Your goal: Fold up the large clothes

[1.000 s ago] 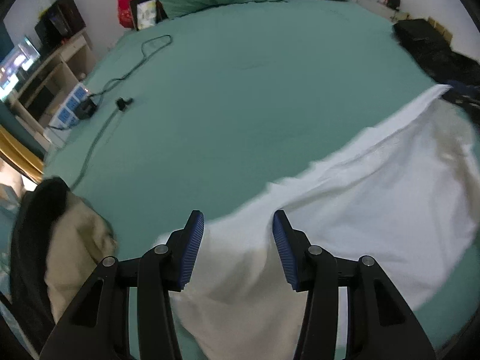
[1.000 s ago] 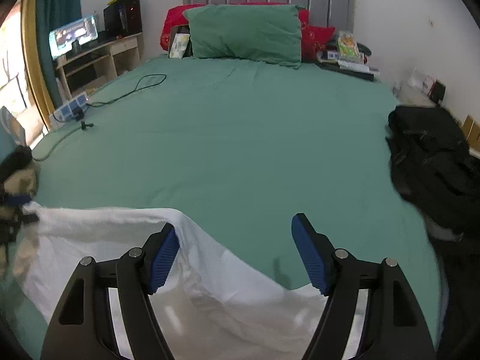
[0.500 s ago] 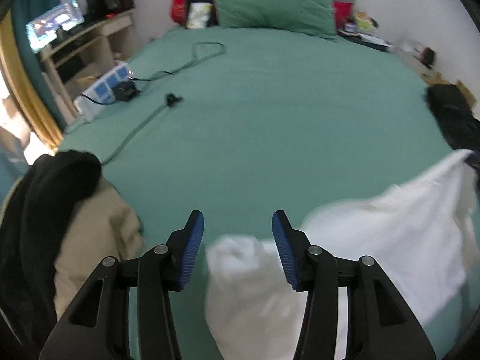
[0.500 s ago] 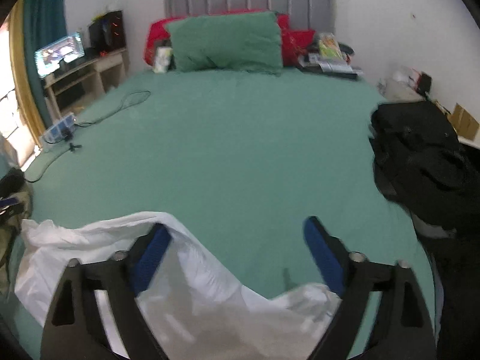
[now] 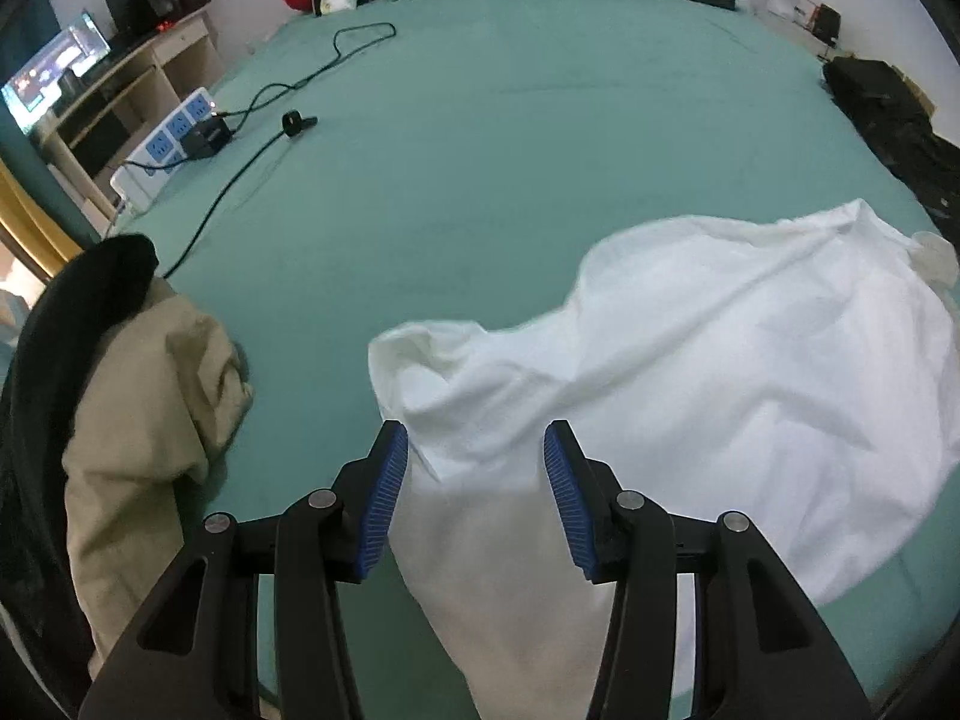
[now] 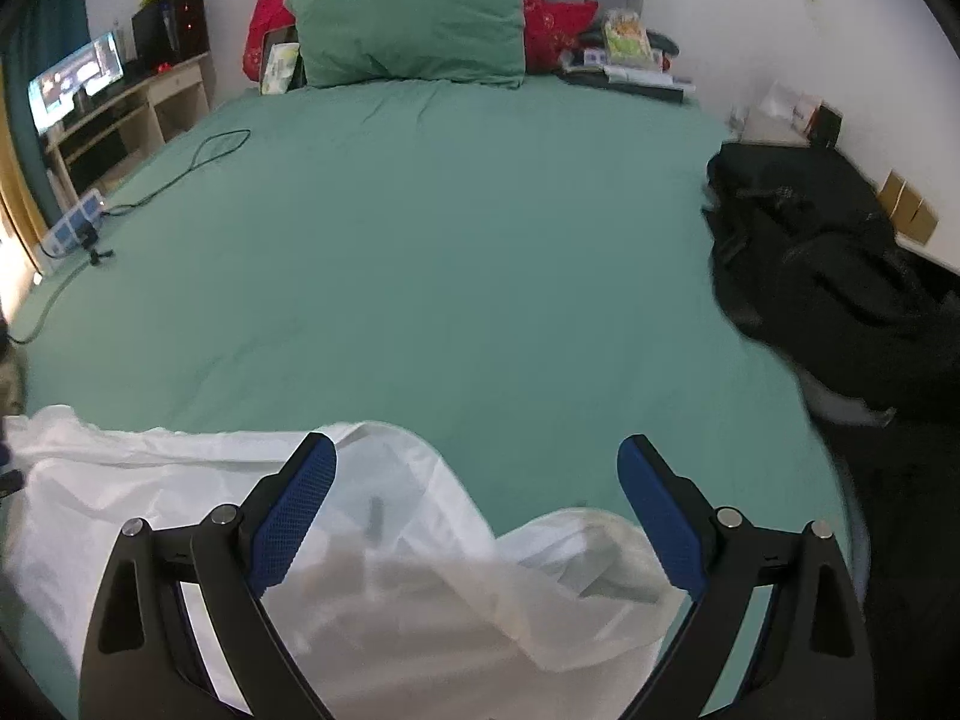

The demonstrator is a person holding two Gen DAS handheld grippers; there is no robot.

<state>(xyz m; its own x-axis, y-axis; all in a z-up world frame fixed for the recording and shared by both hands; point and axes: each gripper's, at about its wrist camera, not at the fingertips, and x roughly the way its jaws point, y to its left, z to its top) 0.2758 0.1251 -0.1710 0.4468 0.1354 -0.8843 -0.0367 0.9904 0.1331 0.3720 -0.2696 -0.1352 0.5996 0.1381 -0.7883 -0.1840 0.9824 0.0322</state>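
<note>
Since its release, white garment (image 5: 690,360) lies bunched.

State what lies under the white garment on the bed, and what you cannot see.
The white garment lies on the green bedsheet, which shows around its edges. Whatever is beneath its crumpled middle is covered.

A plain white garment (image 5: 690,360) lies on the teal-green bed sheet (image 5: 480,150). At nine o'clock sits a beige-and-black jacket (image 5: 132,390); at three o'clock, black clothing (image 6: 840,276). At twelve o'clock, a green pillow (image 6: 414,24) fronts red cushions (image 6: 558,18). The gripper pads (image 6: 294,510) are blue.
</note>
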